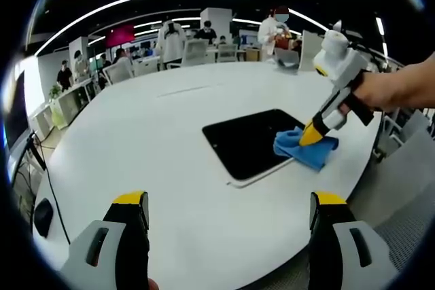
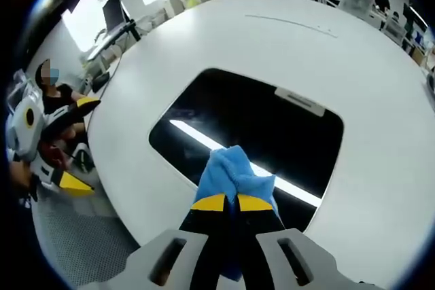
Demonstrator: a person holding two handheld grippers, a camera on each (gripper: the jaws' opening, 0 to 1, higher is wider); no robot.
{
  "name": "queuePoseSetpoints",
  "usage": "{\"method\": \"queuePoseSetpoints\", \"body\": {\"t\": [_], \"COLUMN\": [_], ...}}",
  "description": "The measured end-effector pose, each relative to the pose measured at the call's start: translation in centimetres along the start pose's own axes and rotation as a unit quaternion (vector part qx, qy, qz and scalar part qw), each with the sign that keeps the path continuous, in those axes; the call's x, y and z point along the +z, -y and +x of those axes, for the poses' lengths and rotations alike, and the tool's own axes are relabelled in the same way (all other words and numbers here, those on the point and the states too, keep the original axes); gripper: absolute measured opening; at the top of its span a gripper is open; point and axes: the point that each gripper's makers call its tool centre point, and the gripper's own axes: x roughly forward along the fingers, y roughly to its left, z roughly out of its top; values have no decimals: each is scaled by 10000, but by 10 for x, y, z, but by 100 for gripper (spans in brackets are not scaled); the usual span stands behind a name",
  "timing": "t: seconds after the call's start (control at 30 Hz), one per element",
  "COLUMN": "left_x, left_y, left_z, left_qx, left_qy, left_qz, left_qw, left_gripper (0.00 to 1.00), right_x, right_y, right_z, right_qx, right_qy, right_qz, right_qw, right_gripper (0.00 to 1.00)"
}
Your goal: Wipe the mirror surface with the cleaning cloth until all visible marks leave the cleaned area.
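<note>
A dark rectangular mirror (image 1: 248,142) with a white rim lies flat on the white table (image 1: 156,134). Its near right corner is covered by a blue cleaning cloth (image 1: 304,149). My right gripper (image 1: 311,135) is shut on the cloth and presses it down there, held by a hand coming from the right. In the right gripper view the mirror (image 2: 272,127) reflects a ceiling light strip, and the cloth (image 2: 232,172) bunches between the yellow-tipped jaws of my right gripper (image 2: 231,203). My left gripper (image 1: 228,203) hovers open above the near table edge, apart from the mirror.
The table's rounded edge runs close on the right, with grey floor (image 1: 408,202) beyond. Chairs (image 1: 196,51) and several people stand behind the far side. The left gripper (image 2: 47,140) shows off the table edge in the right gripper view, beside a seated person.
</note>
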Motion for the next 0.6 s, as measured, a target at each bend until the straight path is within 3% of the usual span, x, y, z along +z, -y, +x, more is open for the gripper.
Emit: {"method": "queuePoseSetpoints", "body": {"t": [0.6], "left_x": [0], "left_y": [-1], "left_z": [0], "left_qx": [12], "left_qy": [-2], "left_qz": [-6], "left_qw": [10000], "left_gripper": [99], "right_x": [-8], "right_y": [24], "right_z": [-9], "right_qx": [-114], "right_qy": [-81], "right_qz": [169], "right_qw": [9998], "right_gripper": [0]}}
